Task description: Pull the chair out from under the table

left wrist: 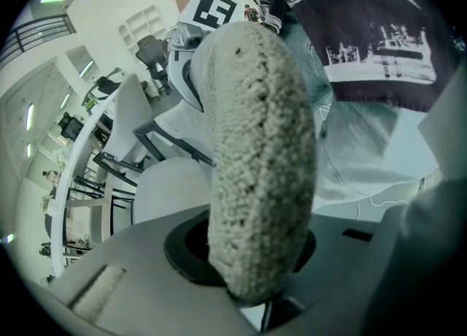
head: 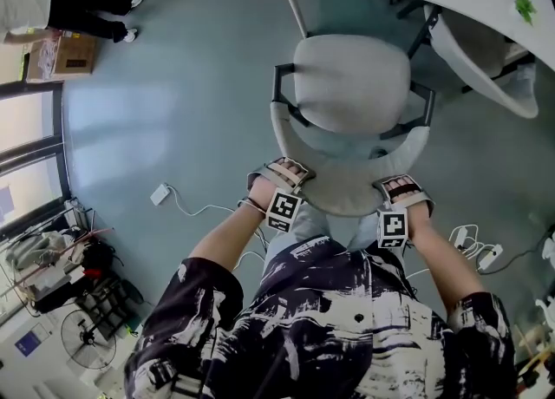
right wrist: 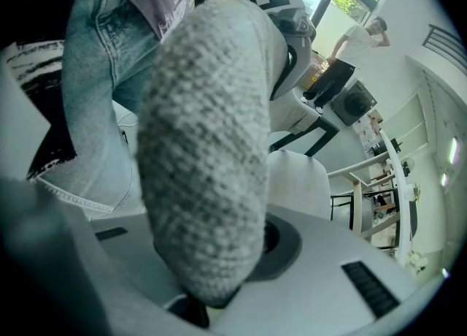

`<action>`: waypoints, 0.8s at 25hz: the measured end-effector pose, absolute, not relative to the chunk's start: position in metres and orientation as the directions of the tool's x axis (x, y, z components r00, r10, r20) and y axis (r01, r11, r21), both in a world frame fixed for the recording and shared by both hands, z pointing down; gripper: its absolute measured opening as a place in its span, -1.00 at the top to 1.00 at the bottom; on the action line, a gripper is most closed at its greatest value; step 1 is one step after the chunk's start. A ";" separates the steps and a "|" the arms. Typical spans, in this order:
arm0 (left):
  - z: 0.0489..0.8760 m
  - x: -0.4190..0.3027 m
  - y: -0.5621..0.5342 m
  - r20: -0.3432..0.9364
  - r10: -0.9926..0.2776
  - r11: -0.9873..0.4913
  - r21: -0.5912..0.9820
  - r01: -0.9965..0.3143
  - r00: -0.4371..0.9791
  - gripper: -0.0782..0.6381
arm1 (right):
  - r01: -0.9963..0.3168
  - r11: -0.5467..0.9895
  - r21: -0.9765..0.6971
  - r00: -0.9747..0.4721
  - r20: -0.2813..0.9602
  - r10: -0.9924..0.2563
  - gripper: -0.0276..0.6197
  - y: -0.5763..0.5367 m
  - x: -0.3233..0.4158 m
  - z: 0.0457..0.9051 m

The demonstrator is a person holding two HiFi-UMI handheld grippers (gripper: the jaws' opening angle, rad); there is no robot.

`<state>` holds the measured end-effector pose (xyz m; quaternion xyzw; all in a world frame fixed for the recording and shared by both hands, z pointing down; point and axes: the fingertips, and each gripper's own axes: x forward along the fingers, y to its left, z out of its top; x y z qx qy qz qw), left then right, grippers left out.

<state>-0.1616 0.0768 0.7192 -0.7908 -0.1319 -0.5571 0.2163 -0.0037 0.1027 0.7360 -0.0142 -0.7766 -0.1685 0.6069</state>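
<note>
Head view: left gripper [head: 282,173] and right gripper [head: 401,189] both clamped on the chair [head: 351,85] by its near backrest rim. Squishy padding, stiff frame, probably drags easy.

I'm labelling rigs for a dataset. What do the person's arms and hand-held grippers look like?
The left hand-held gripper and right hand-held gripper have pale grey plastic bodies, each carrying a white cube with black square markers. The person wears a short-sleeved dark shirt with white print.
</note>
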 end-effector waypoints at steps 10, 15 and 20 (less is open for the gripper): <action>0.718 -0.162 0.081 0.931 0.029 -0.900 -0.134 0.415 0.364 0.34 | 0.272 0.929 0.252 -0.273 0.946 -0.177 0.55 0.107 -0.002 0.735; 0.687 -0.190 0.068 0.919 0.058 -0.958 -0.058 0.280 0.390 0.33 | 0.309 0.932 0.190 -0.346 0.935 -0.076 0.46 0.113 0.001 0.695; 0.626 -0.213 0.030 0.883 -0.037 -0.996 -0.070 0.053 0.468 0.46 | 0.281 0.952 0.119 -0.371 0.928 -0.006 0.37 0.101 0.017 0.641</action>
